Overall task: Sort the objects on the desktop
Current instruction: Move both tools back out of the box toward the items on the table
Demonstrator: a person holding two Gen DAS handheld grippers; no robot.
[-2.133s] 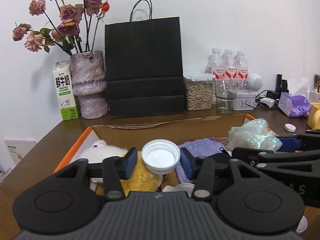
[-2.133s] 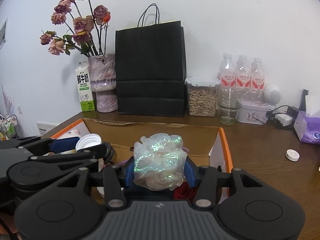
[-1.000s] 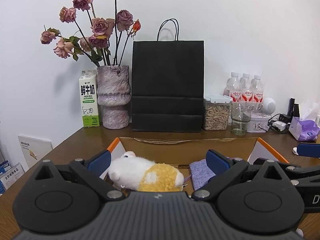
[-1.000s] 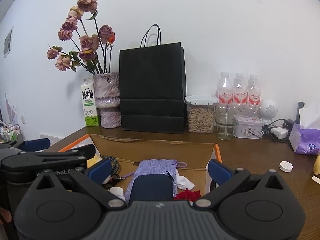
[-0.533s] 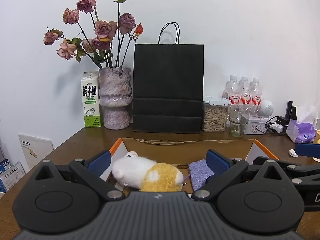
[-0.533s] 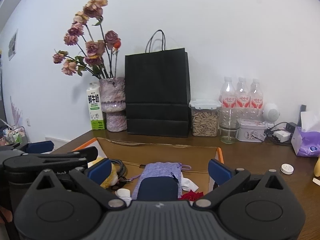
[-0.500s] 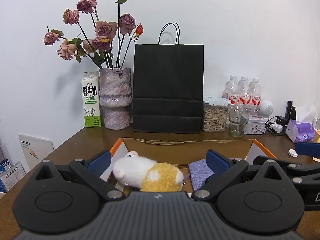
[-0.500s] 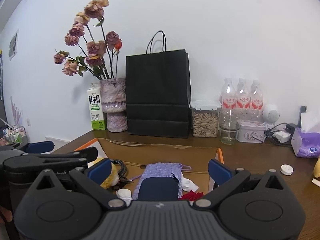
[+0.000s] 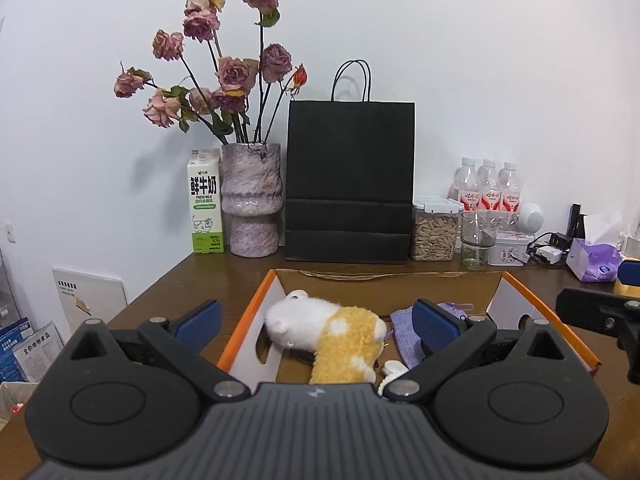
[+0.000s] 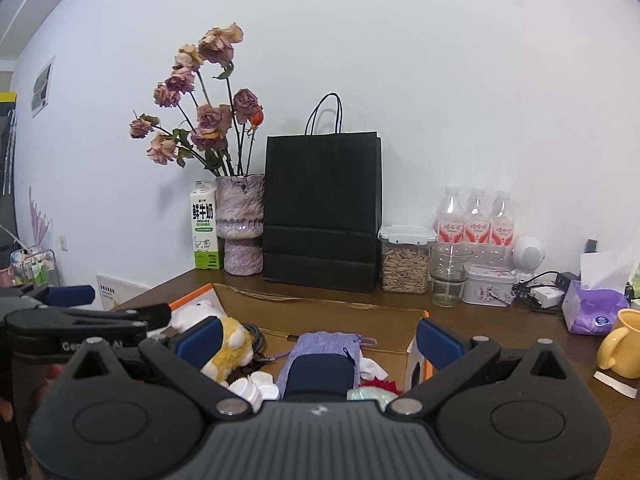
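Wooden desk (image 9: 240, 268), box (image 9: 256, 312), black bag (image 9: 350, 178) behind.

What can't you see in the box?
- Left wrist view: the box floor near the camera is hidden by the left gripper.
- Right wrist view: the pouch has its lower end behind a dark blue thing; the shiny wrap is mostly behind the right gripper.

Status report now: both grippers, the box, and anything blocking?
Left hand-held gripper open, empty. Right hand-held gripper open, empty. Plush toy and purple pouch lie in cardboard box. Nothing blocking.
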